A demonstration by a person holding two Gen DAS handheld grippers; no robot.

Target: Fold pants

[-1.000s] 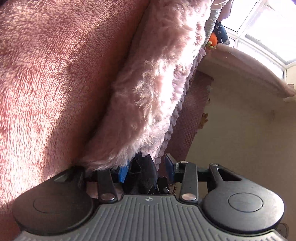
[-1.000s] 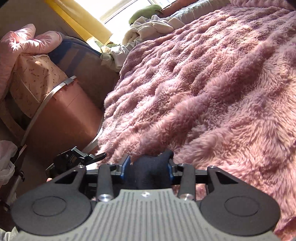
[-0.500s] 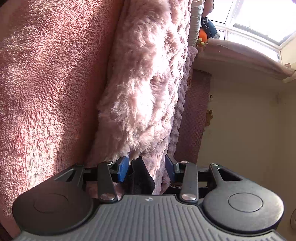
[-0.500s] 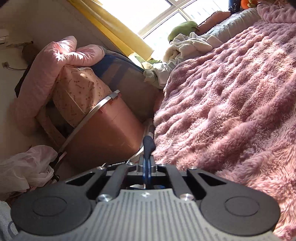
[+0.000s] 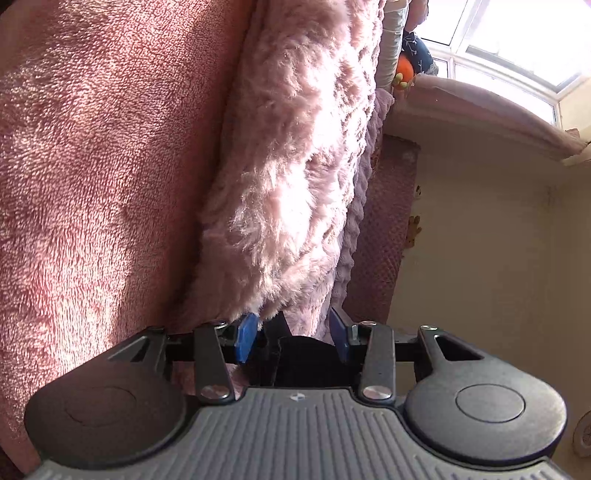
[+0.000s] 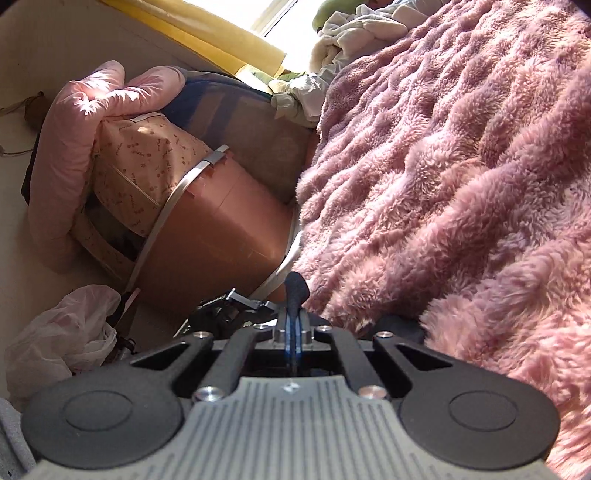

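Observation:
The pants are dark, almost black cloth. In the right wrist view my right gripper (image 6: 293, 328) is shut on a thin fold of the pants (image 6: 295, 291), which sticks up past the blue pads at the edge of the fluffy pink blanket (image 6: 461, 166). In the left wrist view my left gripper (image 5: 291, 332) is open, its blue pads (image 5: 245, 338) apart, with a piece of the dark pants (image 5: 299, 347) lying between them, pressed against the hanging edge of the pink blanket (image 5: 288, 177). Most of the pants are hidden.
A brown bin (image 6: 221, 236) holding a patterned bag and a pink padded quilt (image 6: 70, 147) stands beside the bed. A white plastic bag (image 6: 62, 332) lies on the floor. Light clothes (image 6: 354, 29) are piled at the bed's far end. A cream wall (image 5: 487, 240) and window ledge are on the right in the left wrist view.
My right gripper closed from wide open onto the dark cloth, pinching it to a thin fold. My left gripper stayed open and shifted slightly along the blanket edge.

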